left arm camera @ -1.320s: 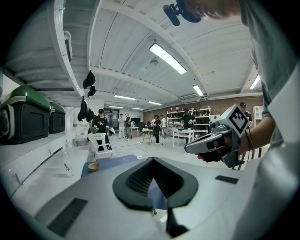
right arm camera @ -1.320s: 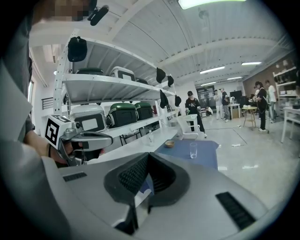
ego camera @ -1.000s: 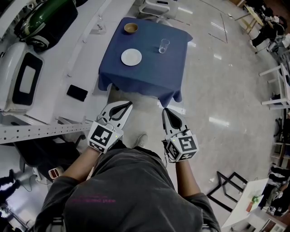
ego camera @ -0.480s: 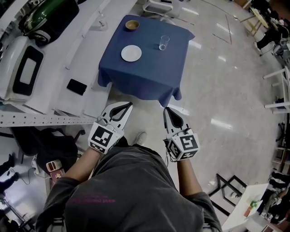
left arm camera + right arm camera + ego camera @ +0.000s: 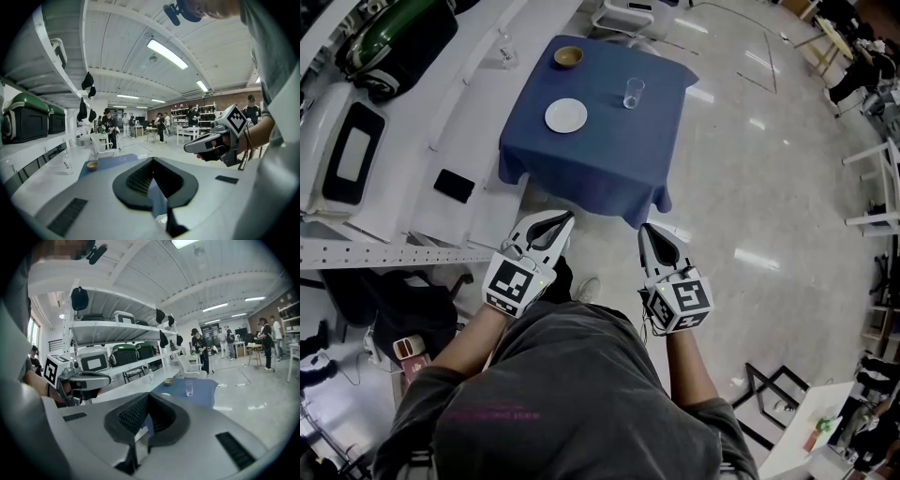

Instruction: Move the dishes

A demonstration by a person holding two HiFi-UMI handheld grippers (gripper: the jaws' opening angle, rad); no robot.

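A table under a blue cloth (image 5: 609, 159) stands ahead of me. On it are a white plate (image 5: 566, 115), a brown bowl (image 5: 568, 56) at the far edge and a clear glass (image 5: 633, 93). My left gripper (image 5: 555, 217) and right gripper (image 5: 645, 230) are held side by side over the floor, short of the table's near edge. Both are shut and hold nothing. The left gripper view shows the bowl (image 5: 92, 165) far off, and the right gripper view shows the glass (image 5: 188, 388).
White shelving (image 5: 478, 103) runs along the left with a green case (image 5: 394, 37), a white case (image 5: 352, 155) and a flat black object (image 5: 453, 186). A white chair (image 5: 623, 14) stands beyond the table. A dark bag (image 5: 403, 305) lies under the shelving. People stand far back.
Both grippers stay shut and side by side. The shelving at the left has slid slightly in the view, and a dark shoe now shows between the grippers.
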